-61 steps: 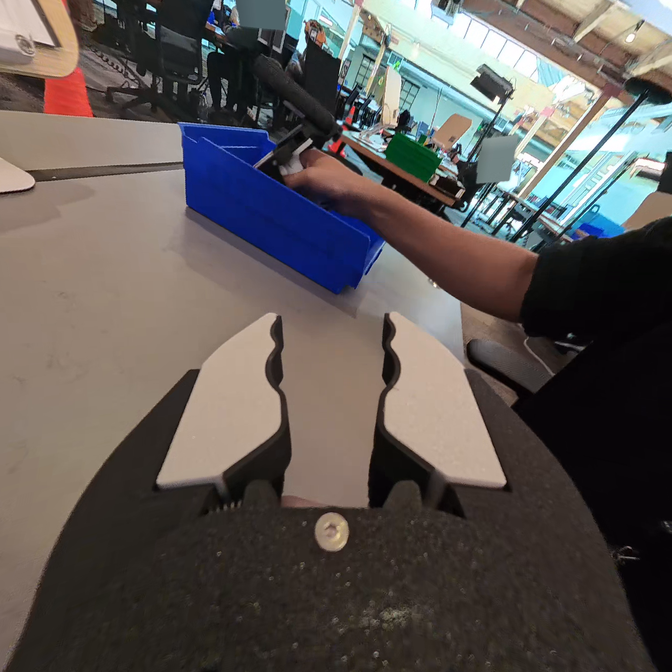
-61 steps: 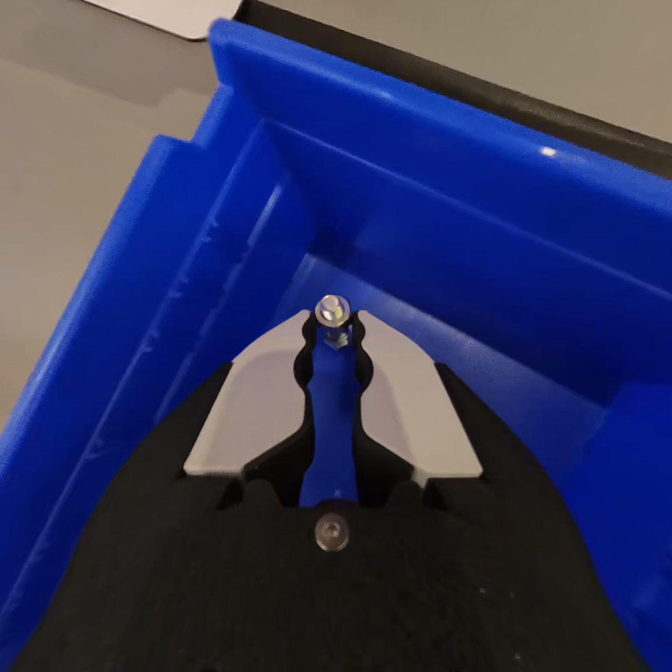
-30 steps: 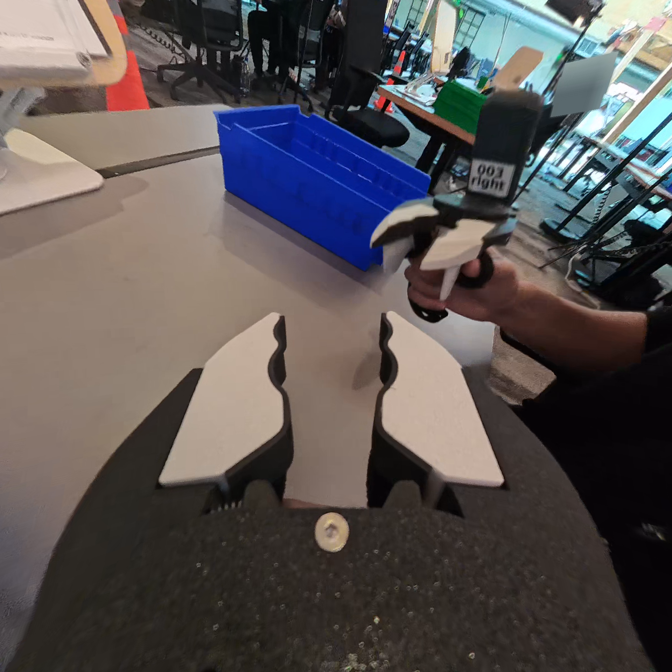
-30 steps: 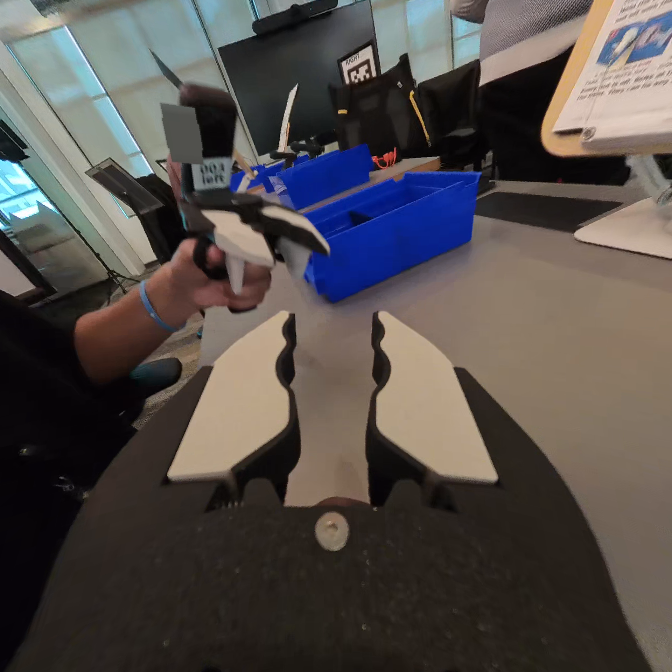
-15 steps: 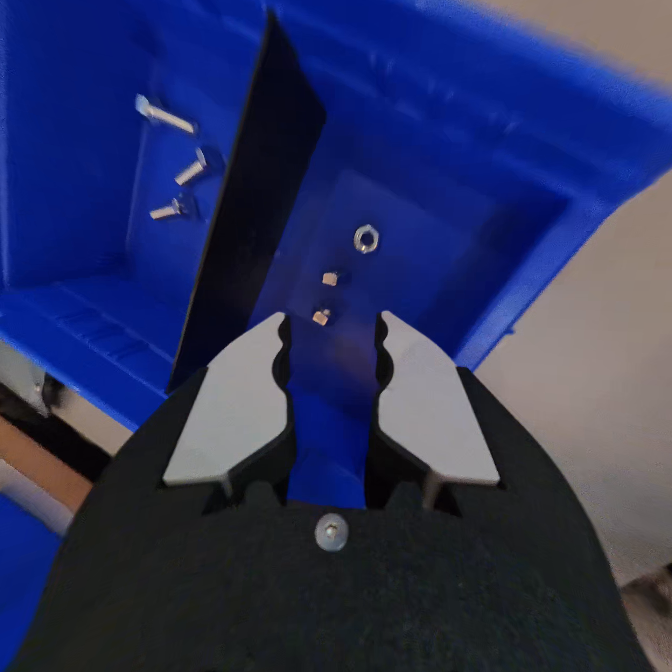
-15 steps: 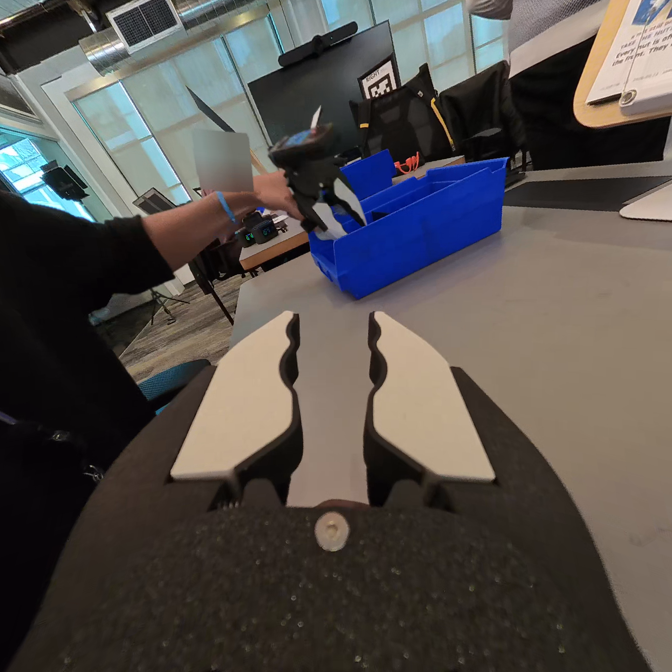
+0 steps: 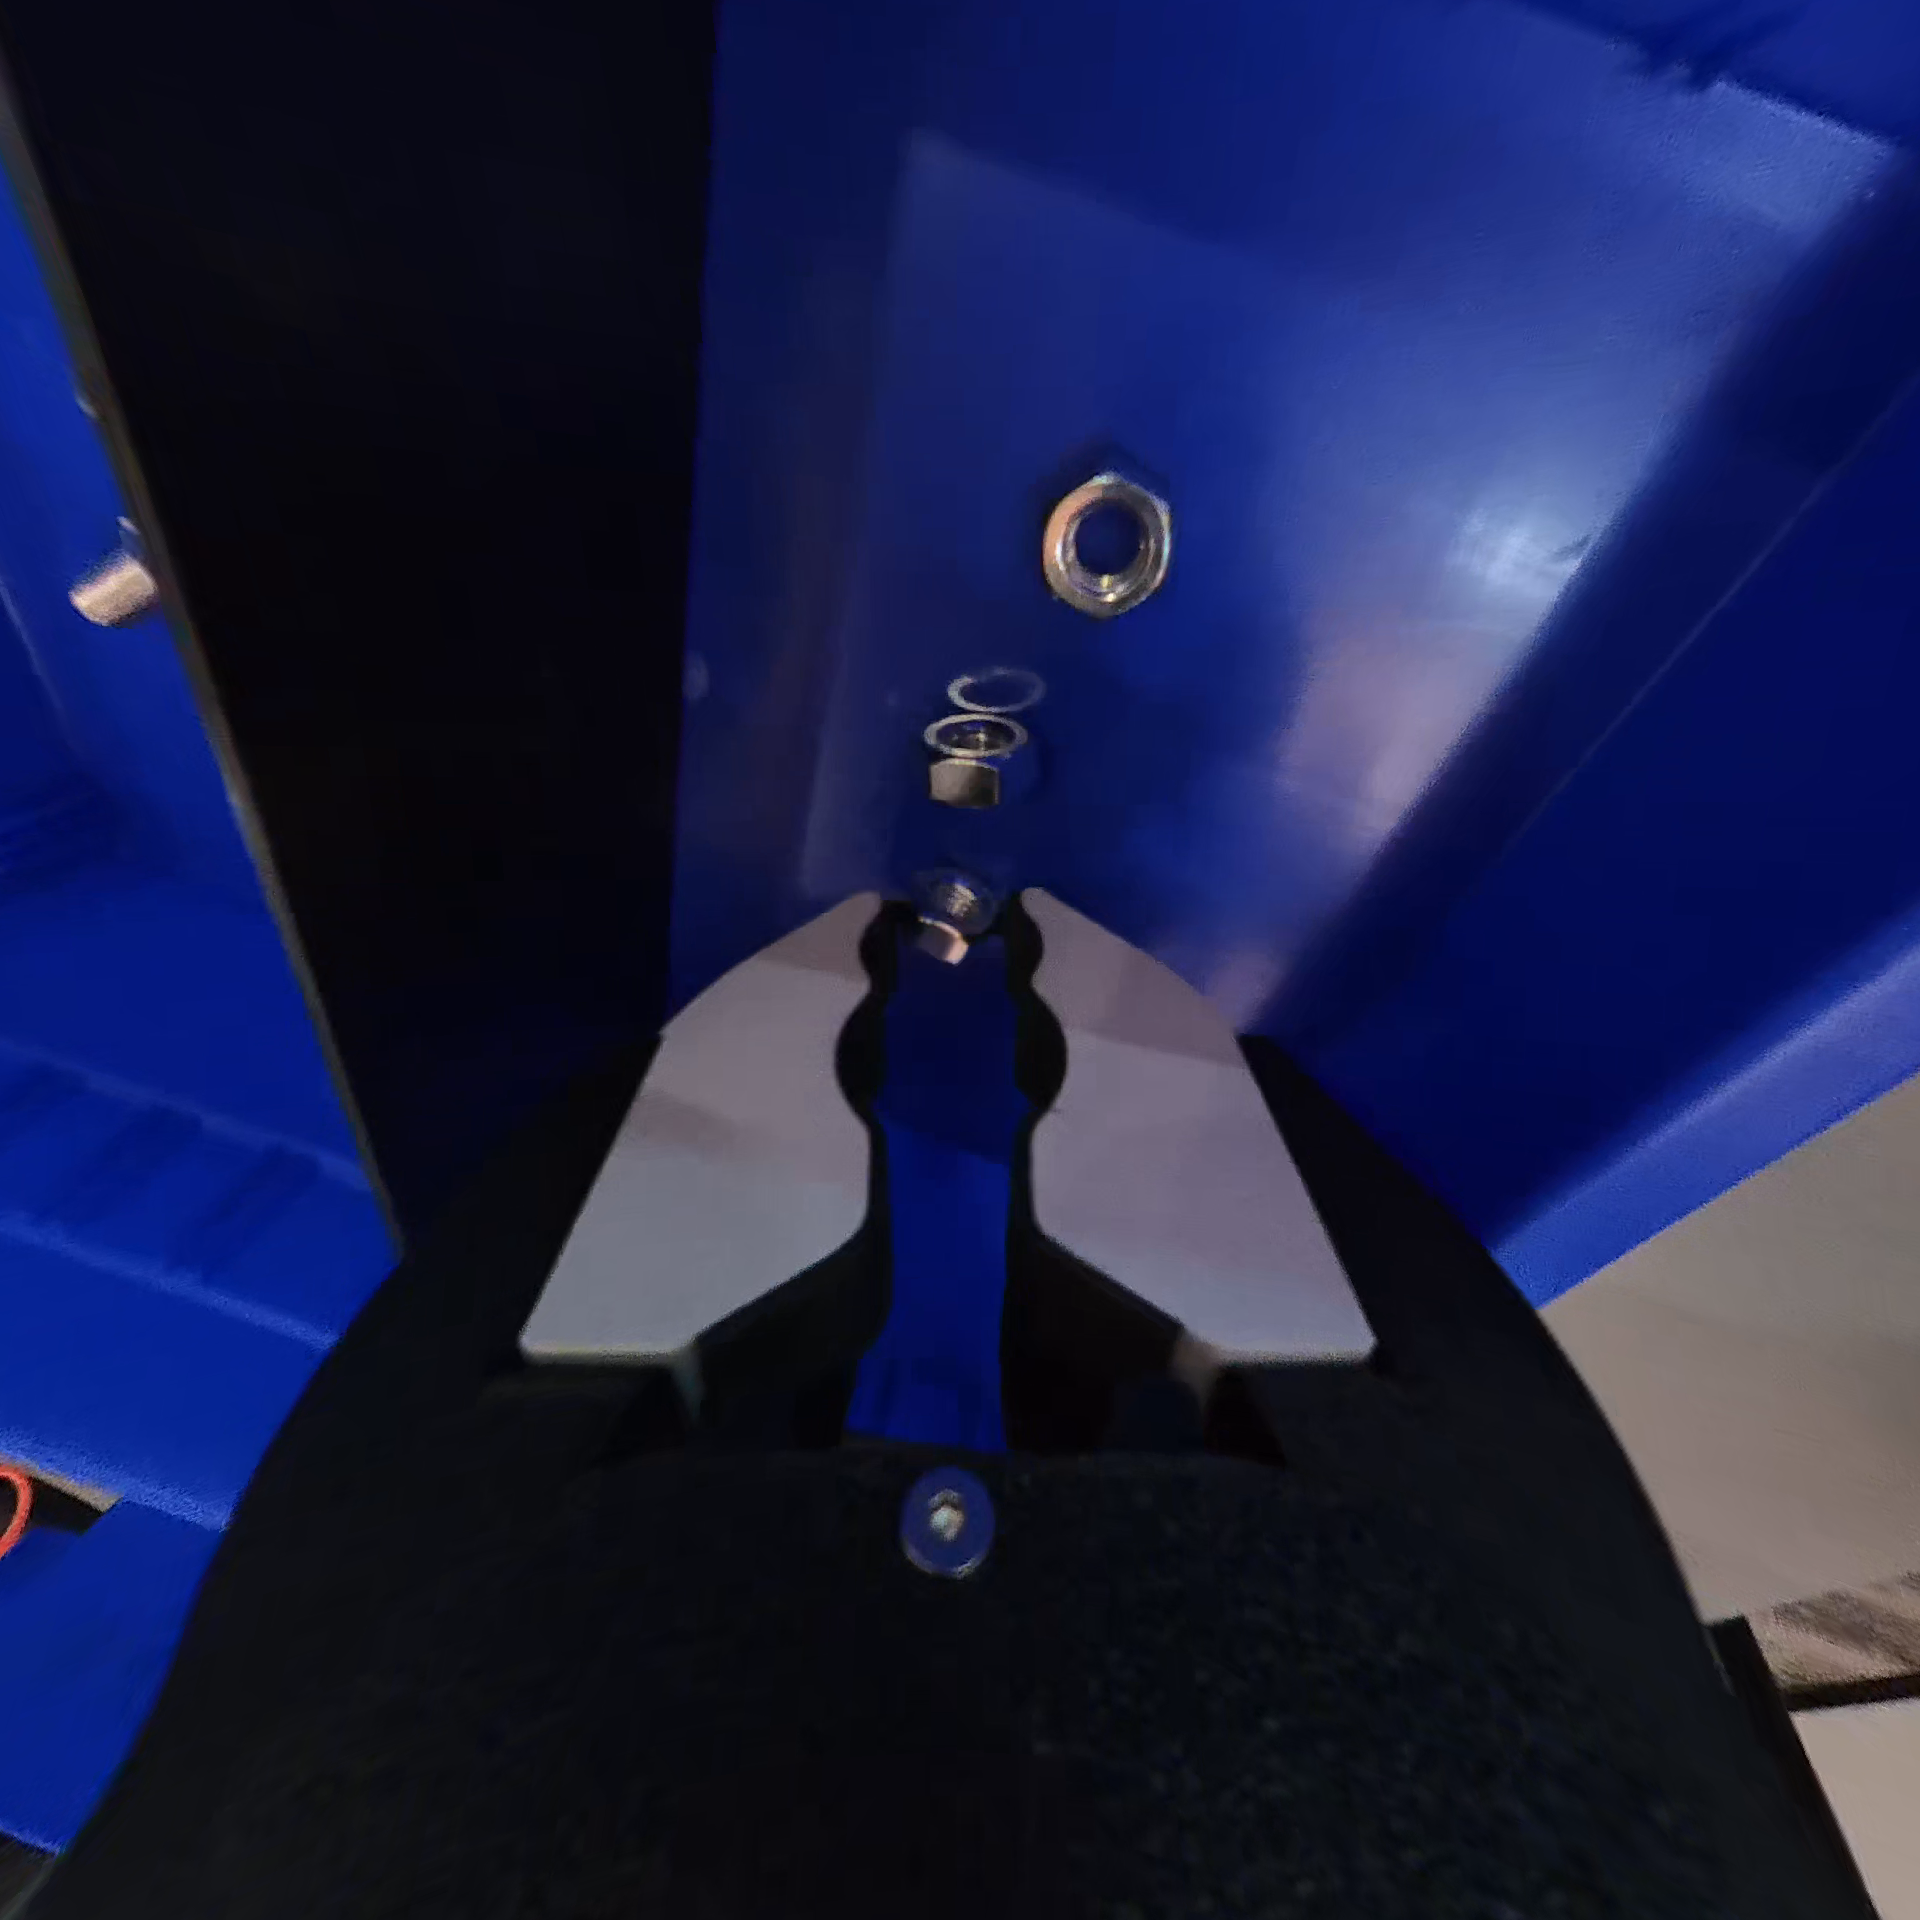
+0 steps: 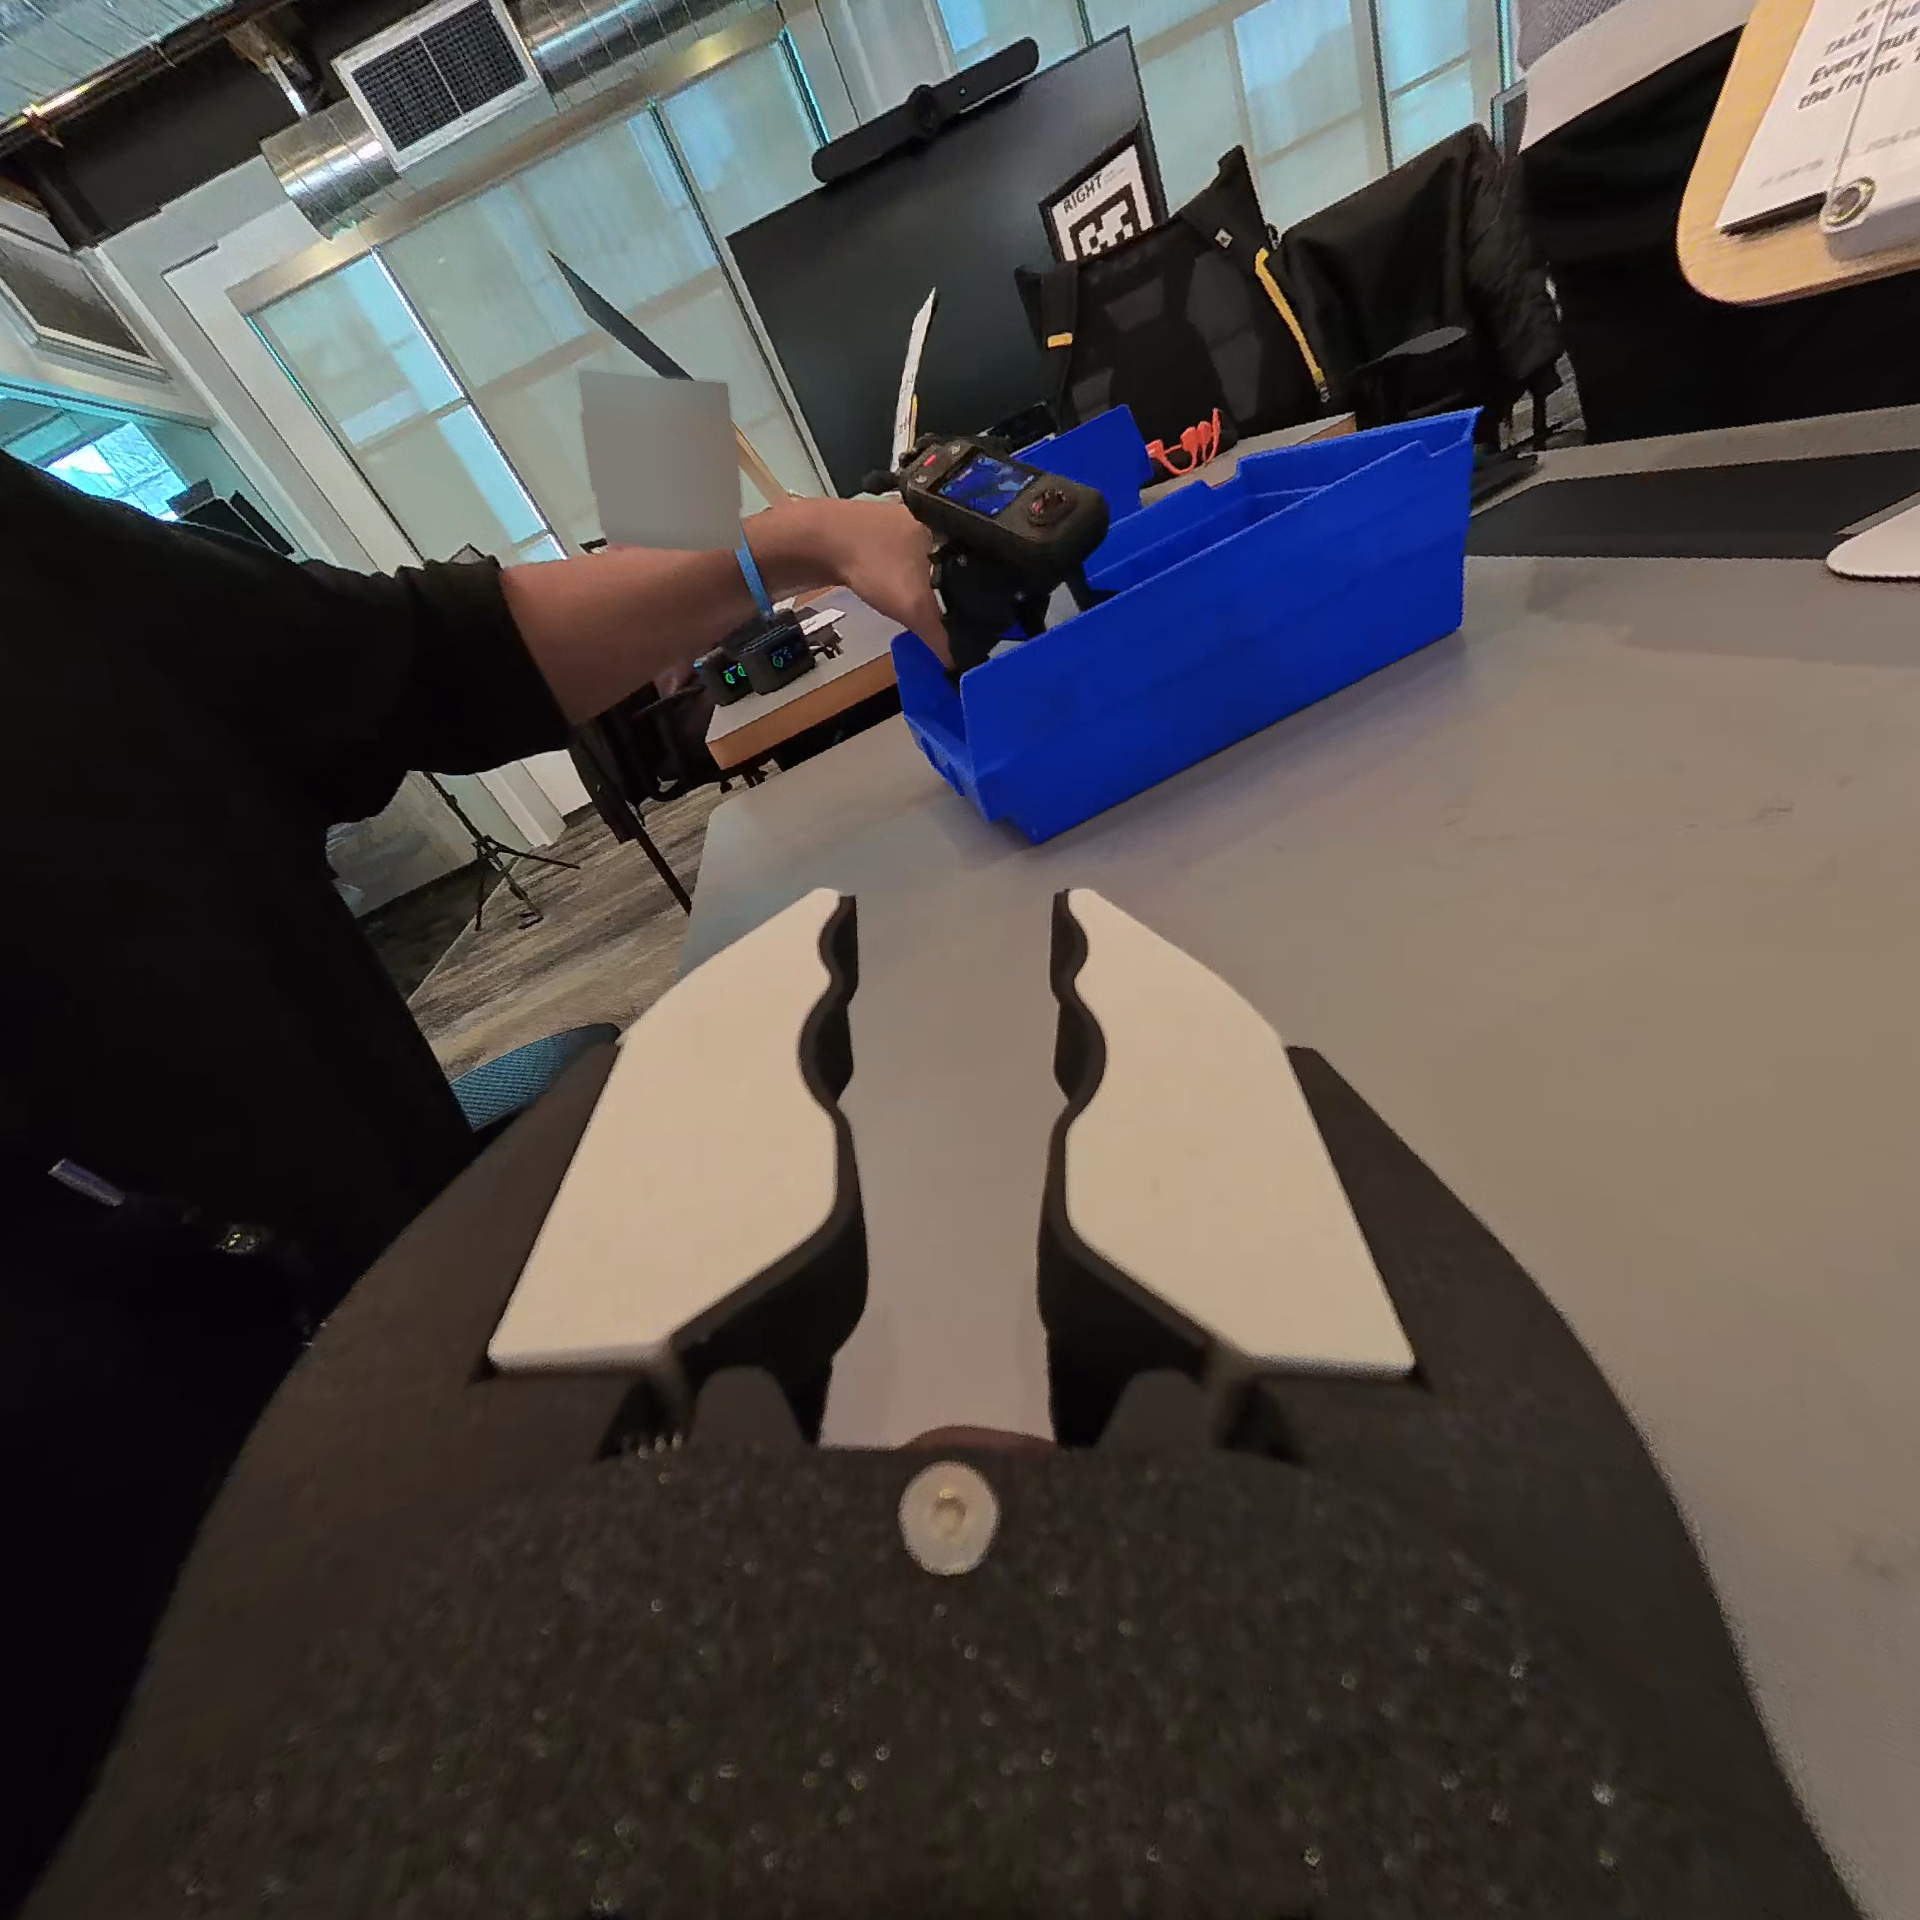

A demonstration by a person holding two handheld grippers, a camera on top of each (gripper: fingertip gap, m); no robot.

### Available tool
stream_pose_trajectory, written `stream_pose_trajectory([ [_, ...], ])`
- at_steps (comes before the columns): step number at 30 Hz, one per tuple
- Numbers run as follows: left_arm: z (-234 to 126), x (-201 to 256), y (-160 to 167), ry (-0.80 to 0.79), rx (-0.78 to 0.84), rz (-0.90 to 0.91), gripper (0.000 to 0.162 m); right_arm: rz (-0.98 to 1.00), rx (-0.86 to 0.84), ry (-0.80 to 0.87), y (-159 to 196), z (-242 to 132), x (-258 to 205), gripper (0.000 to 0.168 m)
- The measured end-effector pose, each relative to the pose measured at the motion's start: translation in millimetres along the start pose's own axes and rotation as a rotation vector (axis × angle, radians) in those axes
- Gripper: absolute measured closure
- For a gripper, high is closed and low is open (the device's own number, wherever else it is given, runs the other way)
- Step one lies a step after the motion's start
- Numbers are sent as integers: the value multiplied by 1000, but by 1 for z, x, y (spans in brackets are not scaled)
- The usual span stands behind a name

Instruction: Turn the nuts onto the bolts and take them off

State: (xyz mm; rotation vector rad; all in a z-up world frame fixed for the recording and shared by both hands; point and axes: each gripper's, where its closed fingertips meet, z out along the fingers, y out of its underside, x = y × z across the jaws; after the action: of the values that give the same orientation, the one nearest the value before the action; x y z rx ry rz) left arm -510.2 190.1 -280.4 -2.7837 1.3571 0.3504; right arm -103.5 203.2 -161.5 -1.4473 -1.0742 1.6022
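Observation:
In the left wrist view my left gripper (image 7: 951, 920) reaches down into a blue bin (image 7: 1455, 520), its fingers closed around a small silver nut (image 7: 948, 925) on the bin floor. A second nut (image 7: 971, 764) and a larger hex nut (image 7: 1108, 542) lie just beyond it. A bolt (image 7: 112, 592) shows in the compartment left of a black divider (image 7: 416, 520). My right gripper (image 8: 954, 914) is open and empty over the grey table (image 8: 1558, 935). From there I see the bin (image 8: 1195, 665) with the left gripper's body (image 8: 997, 509) dipping into its near end.
A person's arm with a blue wristband (image 8: 753, 582) reaches across to the bin. A white stand base (image 8: 1881, 551) sits at the table's far right. Chairs, a dark screen and other desks stand behind the table. The grippers' ends are close to 45 centimeters from one another. My left gripper's tips are some 12 centimeters from the bolt (image 7: 112, 592).
My left gripper has dropped deeper into the bin and its fingers have narrowed onto the nearest small nut. The right gripper has stayed open over the table, shifting only slightly.

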Motion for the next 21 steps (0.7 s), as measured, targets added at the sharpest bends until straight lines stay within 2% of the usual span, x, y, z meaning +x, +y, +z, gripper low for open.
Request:
stream_pose_trajectory([
  [7,-4,3,3,-26,9,-12,144,6,-2,-5,0,1,-1,133],
  [10,-34,0,-10,-57,157,-66,144,4,-2,-5,0,1,-1,133],
  [13,-104,2,-61,-5,517,-161,144,5,4,-2,-2,0,-1,134],
  [16,-170,24,-132,127,845,-127,144,10,8,-8,-3,1,-2,134],
  [18,-188,39,-177,219,937,-80,144,7,2,-10,-2,2,-3,134],
  [21,-166,37,-234,249,862,-95,144,-7,-10,0,1,1,-5,134],
])
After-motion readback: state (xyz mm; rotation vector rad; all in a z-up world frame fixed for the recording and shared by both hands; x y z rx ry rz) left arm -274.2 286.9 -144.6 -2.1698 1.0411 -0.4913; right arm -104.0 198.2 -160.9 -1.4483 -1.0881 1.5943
